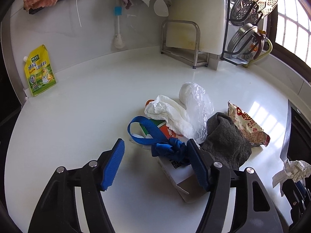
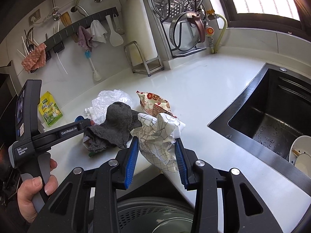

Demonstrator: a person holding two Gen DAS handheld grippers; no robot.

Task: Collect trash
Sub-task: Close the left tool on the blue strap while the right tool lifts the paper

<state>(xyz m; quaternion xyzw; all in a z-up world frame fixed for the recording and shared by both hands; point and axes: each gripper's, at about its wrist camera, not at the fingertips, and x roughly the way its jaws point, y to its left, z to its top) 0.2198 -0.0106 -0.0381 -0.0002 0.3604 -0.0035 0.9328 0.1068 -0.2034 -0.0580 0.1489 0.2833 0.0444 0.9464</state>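
A pile of trash lies on the white counter (image 1: 77, 116): a blue strap (image 1: 155, 137) over a carton (image 1: 175, 172), crumpled white tissue (image 1: 169, 114), a clear plastic bag (image 1: 198, 104), a grey cloth (image 1: 225, 139) and a snack wrapper (image 1: 246, 124). My left gripper (image 1: 155, 155) is open just above the counter, its right finger beside the strap's knot. My right gripper (image 2: 157, 151) is shut on a crumpled grid-patterned paper (image 2: 159, 136), held over the counter's front edge above a bin (image 2: 155, 217). The paper also shows in the left wrist view (image 1: 291, 170).
A yellow seasoning pouch (image 1: 39, 71) leans at the back left wall. A metal rack (image 1: 184, 44) and steamer racks (image 1: 252, 3) stand at the back. A black sink (image 2: 272, 120) with a bowl (image 2: 301, 157) lies on the right. Utensils and cloths hang on the wall.
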